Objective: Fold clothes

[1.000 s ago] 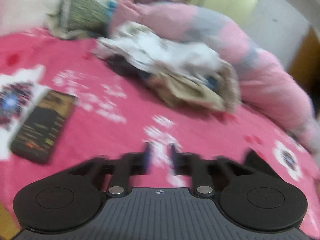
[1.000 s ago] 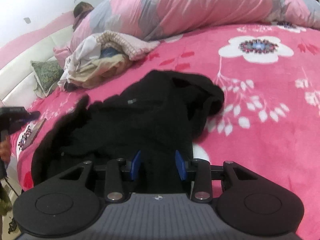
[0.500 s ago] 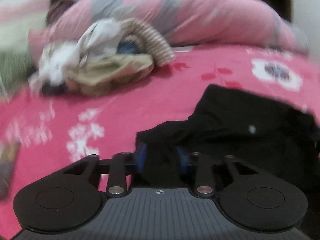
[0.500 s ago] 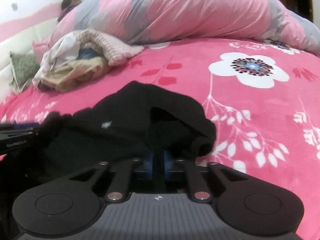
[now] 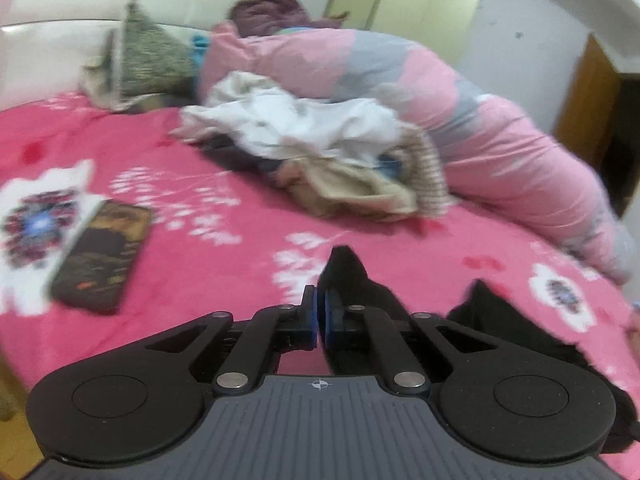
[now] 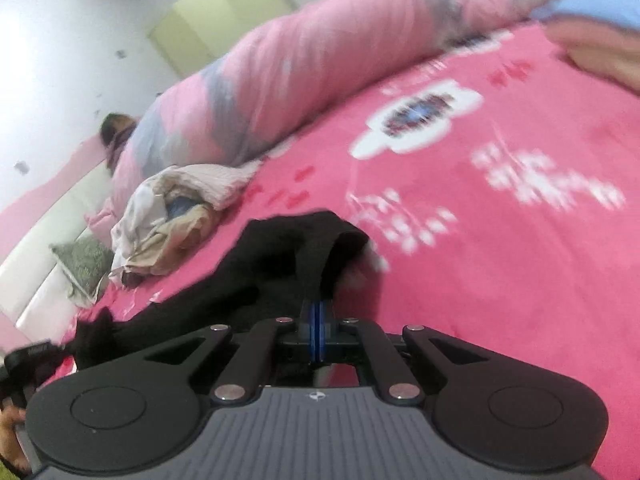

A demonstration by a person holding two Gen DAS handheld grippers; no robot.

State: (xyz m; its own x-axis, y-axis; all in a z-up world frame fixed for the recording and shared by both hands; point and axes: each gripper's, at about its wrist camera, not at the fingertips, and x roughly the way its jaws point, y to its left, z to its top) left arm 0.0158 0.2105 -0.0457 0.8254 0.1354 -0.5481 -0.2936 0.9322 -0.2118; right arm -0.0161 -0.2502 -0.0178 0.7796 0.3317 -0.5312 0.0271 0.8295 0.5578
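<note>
Both grippers just clamped: left gripper [image 5: 321, 312] & right gripper [image 6: 317, 322] now pinching the black garment [image 6: 280, 256] mid-bed [image 6: 500, 280], prob lifting to fold.

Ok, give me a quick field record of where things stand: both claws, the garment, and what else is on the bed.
left claw: shut on a pinched edge of the black garment
right claw: shut on another part of the black garment
black garment: held between both claws, partly draped over the bed, not yet folded
bed cover: pink with white flowers
unfolded pile: white and beige clothes heaped beside the rolled quilt
rolled quilt: pink and grey, along the far side
dark flat item: lying on the cover, blurred
</note>
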